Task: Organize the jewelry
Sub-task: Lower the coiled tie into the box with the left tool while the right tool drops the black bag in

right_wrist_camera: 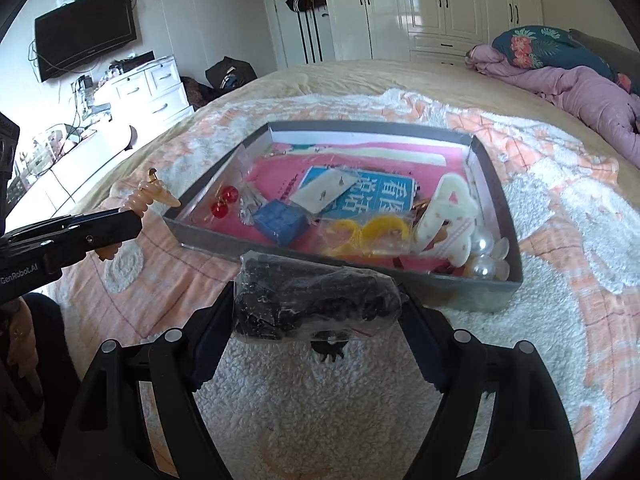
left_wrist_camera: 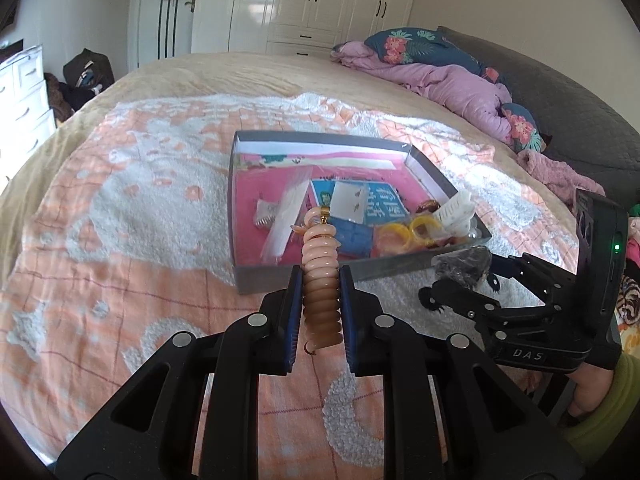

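1. Left gripper pinched a coiled peach hair tie, its long axis upright and pointing toward the grey tray in the middle of the frame.
2. Right gripper clamped a bagged black trinket crosswise, just short of the tray's near wall on the bed.
3. We judged both loads sat just outside that wall, so either needed only a short forward reach.

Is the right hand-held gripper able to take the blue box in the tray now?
Probably not: the right hand-held gripper is shut on a bagged black item. The blue box lies uncovered near the tray's front wall.
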The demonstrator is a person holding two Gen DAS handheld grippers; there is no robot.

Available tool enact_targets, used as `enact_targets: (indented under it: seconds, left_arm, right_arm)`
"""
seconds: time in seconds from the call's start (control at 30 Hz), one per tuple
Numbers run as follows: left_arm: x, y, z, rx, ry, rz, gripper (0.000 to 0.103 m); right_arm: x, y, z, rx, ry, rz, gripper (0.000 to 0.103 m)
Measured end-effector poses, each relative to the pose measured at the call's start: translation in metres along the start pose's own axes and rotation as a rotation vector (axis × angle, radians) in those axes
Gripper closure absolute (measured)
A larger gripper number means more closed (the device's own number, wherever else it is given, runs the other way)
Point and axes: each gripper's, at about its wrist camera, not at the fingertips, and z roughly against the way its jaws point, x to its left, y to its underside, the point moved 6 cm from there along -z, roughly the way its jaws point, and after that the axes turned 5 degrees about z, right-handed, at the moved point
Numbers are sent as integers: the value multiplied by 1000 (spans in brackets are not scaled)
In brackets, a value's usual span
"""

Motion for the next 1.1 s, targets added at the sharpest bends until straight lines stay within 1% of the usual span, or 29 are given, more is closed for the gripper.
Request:
enact_targets:
  seconds: [0.1,0.37,0.67,0.87,1.1]
  left_arm:
    - [0,-8,0,-10,-2,-1,92]
    - [-4,-30,-4,-33,-8,-23,92]
    - [0,-50,-30,-12,-21,-45,92]
    - [6,-51,-49,17,-35,-43,92]
    - [6,-48,-67,53,-21,-45,92]
  right_arm:
    - [-2,-9,7,-23,8,14,26]
    - [-8,-30,10,-45,11,20,26]
    - [-10,-47,1,-55,26,34,26]
    - [-10,-51,-11,-44,30,41,26]
    - [-11,-51,-24,-19,44,66,26]
